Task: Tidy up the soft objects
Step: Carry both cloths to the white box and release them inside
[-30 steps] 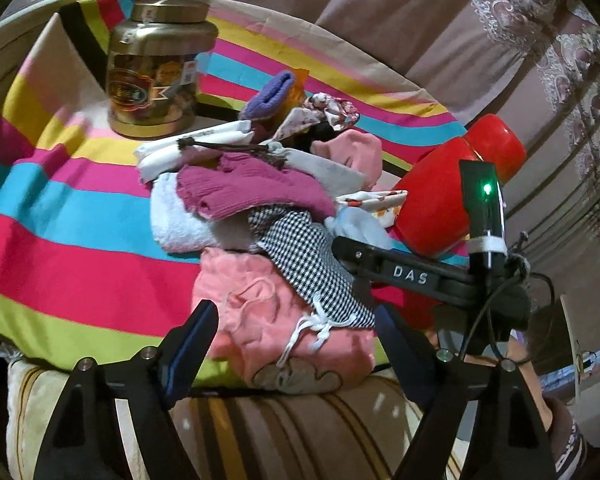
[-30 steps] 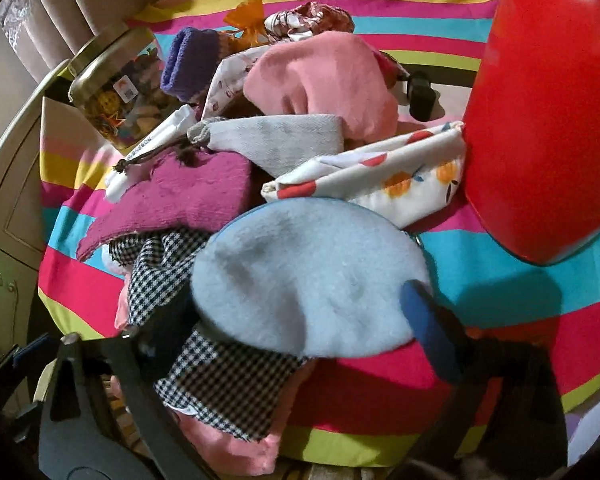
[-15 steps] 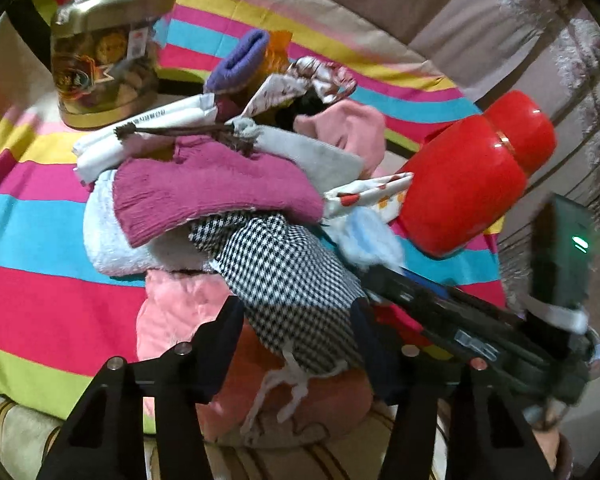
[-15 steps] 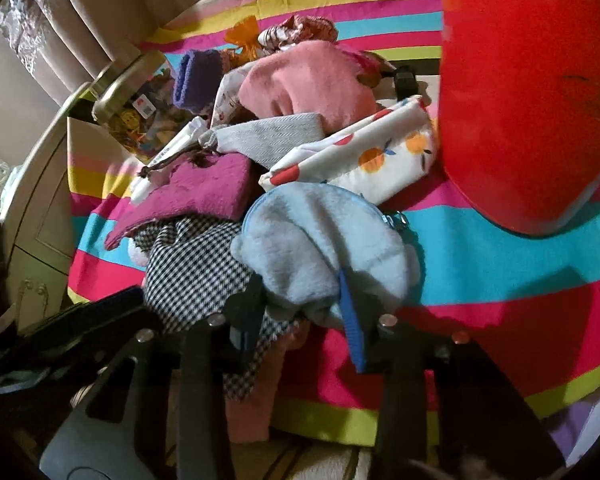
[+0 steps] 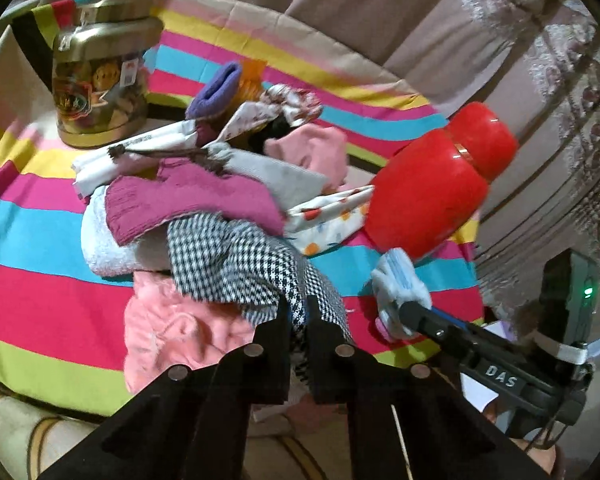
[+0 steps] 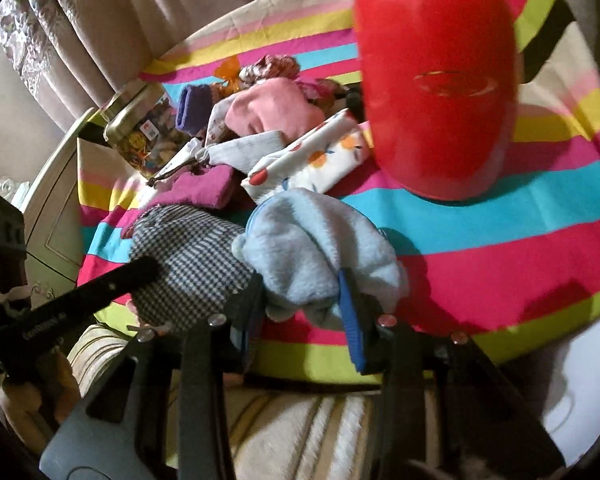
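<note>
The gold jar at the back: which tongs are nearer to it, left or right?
Left, though neither is close. The left tongs grip the checked cloth below the gold jar; the right tongs hold the blue pouch beside the red bottle.

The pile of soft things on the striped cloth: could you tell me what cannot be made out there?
- Pink fleece item: left wrist view, its upper part hidden under the checked cloth.
- White towel: mostly covered by the magenta knit.
- Red jar: right wrist view, top cut off by the edge.
</note>
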Demonstrator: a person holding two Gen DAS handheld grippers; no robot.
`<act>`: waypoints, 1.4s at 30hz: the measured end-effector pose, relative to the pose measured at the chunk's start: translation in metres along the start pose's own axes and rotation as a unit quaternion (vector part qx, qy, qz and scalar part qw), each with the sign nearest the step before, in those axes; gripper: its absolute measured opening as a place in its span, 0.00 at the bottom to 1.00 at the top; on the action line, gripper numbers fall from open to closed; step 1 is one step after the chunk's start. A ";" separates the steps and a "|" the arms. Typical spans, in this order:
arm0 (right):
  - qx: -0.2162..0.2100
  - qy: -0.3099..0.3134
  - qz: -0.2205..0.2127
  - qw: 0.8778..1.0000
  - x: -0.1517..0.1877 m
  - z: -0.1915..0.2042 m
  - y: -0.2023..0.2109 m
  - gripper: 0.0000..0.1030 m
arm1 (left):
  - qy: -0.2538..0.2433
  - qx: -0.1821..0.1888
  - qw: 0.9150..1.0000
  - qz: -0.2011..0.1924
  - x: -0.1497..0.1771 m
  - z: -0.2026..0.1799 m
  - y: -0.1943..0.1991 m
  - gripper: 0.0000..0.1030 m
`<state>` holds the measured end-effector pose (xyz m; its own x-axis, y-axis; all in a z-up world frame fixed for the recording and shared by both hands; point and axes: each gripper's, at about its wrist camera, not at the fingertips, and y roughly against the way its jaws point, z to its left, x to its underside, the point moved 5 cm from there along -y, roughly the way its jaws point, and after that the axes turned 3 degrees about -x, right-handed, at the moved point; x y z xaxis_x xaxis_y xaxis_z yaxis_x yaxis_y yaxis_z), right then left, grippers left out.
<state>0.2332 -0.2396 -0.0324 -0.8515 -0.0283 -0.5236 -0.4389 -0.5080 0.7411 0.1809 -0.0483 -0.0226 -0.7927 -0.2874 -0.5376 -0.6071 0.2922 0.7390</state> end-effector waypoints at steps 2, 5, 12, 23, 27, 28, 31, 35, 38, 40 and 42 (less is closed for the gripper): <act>0.006 -0.001 -0.007 1.000 0.005 -0.004 0.010 0.38 | -0.009 0.007 1.000 -0.012 0.002 -0.010 0.007 0.06; 0.012 -0.005 -0.017 1.000 0.012 -0.010 0.023 0.38 | -0.026 0.016 0.999 -0.028 0.000 -0.027 0.016 0.06; 0.043 -0.003 -0.037 0.998 0.032 -0.029 0.062 0.38 | -0.051 0.050 0.997 -0.033 0.006 -0.071 0.025 0.06; 0.147 -0.048 -0.065 0.986 0.065 -0.111 0.140 0.38 | -0.114 0.115 0.987 0.005 0.039 -0.168 0.009 0.06; 0.187 -0.063 -0.067 0.978 0.077 -0.140 0.160 0.38 | -0.140 0.137 0.980 0.023 0.057 -0.205 0.005 0.06; 0.194 -0.068 -0.066 0.976 0.080 -0.146 0.165 0.39 | -0.147 0.141 0.979 0.028 0.062 -0.214 0.003 0.06; 0.213 -0.091 -0.066 0.970 0.090 -0.168 0.180 0.41 | -0.170 0.154 0.972 0.045 0.078 -0.241 -0.003 0.06; 0.244 -0.105 -0.075 0.961 0.098 -0.185 0.198 0.42 | -0.201 0.174 0.961 0.072 0.101 -0.274 -0.010 0.07; 0.260 -0.113 -0.079 0.956 0.102 -0.194 0.208 0.64 | -0.220 0.184 0.953 0.094 0.116 -0.293 -0.015 0.11; 0.267 -0.117 -0.087 0.953 0.105 -0.199 0.216 0.74 | -0.236 0.182 0.949 0.101 0.125 -0.299 -0.016 0.18; 0.267 -0.120 -0.092 0.952 0.106 -0.202 0.219 0.75 | -0.245 0.180 0.947 0.105 0.129 -0.300 -0.016 0.37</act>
<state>0.1041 -0.5280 -0.0103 -0.7596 0.2489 -0.6009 -0.6149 0.0261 0.7881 0.1049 -0.3635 0.0184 -0.7746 0.2438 -0.5836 -0.3430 0.6134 0.7114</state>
